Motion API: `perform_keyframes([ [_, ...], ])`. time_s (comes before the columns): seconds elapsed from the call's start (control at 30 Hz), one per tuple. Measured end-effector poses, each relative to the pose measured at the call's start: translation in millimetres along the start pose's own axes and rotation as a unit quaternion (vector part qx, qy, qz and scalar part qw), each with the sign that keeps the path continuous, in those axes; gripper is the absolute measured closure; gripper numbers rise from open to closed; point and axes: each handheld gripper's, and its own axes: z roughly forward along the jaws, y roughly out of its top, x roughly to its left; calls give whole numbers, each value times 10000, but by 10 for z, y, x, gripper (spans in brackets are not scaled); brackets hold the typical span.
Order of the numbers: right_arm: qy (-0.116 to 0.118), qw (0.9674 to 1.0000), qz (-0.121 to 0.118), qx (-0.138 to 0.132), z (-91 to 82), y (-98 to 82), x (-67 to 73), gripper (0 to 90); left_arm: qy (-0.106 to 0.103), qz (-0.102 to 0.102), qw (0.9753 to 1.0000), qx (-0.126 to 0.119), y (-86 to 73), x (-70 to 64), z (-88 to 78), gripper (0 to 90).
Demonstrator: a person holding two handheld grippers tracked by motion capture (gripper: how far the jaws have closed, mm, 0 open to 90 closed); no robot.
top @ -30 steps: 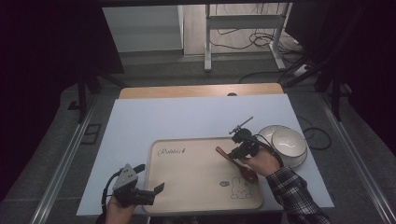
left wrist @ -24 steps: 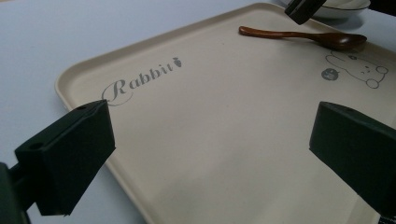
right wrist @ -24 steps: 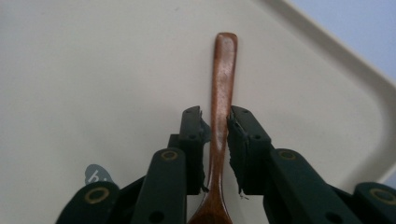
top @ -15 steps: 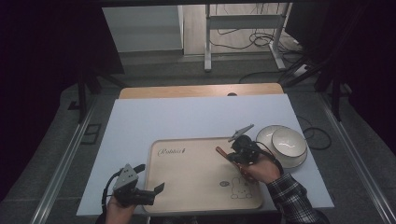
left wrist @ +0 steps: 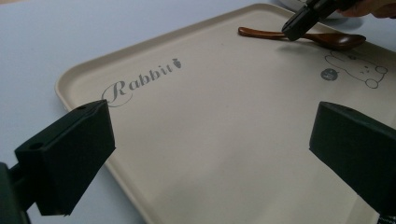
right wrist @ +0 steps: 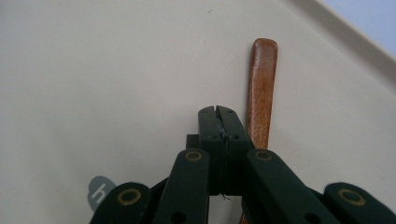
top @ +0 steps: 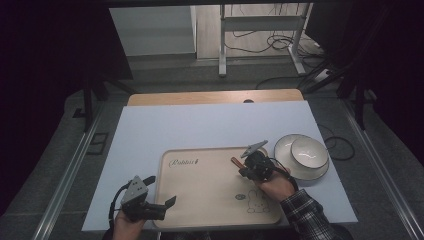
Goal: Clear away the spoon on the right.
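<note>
Now the right gripper (right wrist: 218,112) (jaws together) has shifted left beside the spoon (right wrist: 260,93); left gripper (left wrist: 205,154) jaws apart.

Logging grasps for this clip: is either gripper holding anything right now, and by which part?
Nothing is held. The right gripper is shut empty beside the wooden spoon lying on the tray; the left gripper is open over the tray.

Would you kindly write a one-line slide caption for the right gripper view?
Right gripper, jaws shut on nothing, poised over the beige plastic tray just beside the brown wooden spoon's handle.
</note>
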Motion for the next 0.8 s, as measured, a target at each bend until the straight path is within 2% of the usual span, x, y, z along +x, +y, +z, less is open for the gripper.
perform_keyframes([
  [0.4,-158,9997,162,77,47,-49,-106,900,23,15,10000,23,0,-4,4,0],
  [0.8,-377,9981,479,45,6,-112,-252,900,48,32,10000,57,0,-10,9,0],
])
